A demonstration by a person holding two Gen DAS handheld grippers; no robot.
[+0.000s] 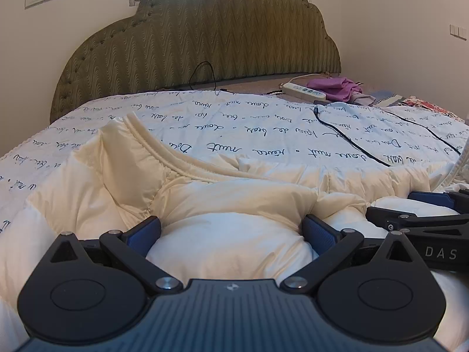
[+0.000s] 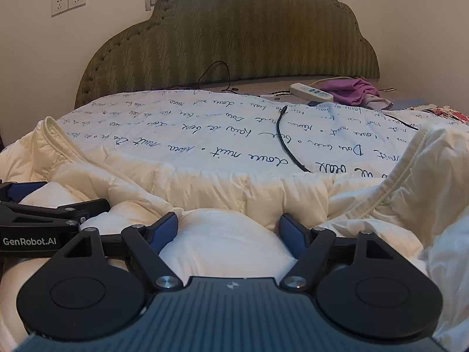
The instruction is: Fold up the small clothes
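A cream puffy jacket (image 1: 240, 193) lies spread over the near part of the bed, its ribbed collar (image 1: 164, 152) raised at the left. My left gripper (image 1: 231, 228) rests on it with its jaws wide, a soft bulge of the jacket swelling up between the blue pads (image 1: 143, 231). Just to its right, my right gripper (image 1: 390, 204) lies on the same jacket (image 2: 222, 187). In its own view the right gripper (image 2: 228, 223) also stands wide over a bulge of padding. The left gripper (image 2: 58, 196) shows at that view's left edge.
Under the jacket is a white quilt (image 1: 234, 123) printed with dark handwriting. A black cable (image 1: 351, 143) trails across it. A white power strip (image 1: 304, 89) and a purple cloth (image 1: 337, 86) lie near the green headboard (image 1: 205, 38).
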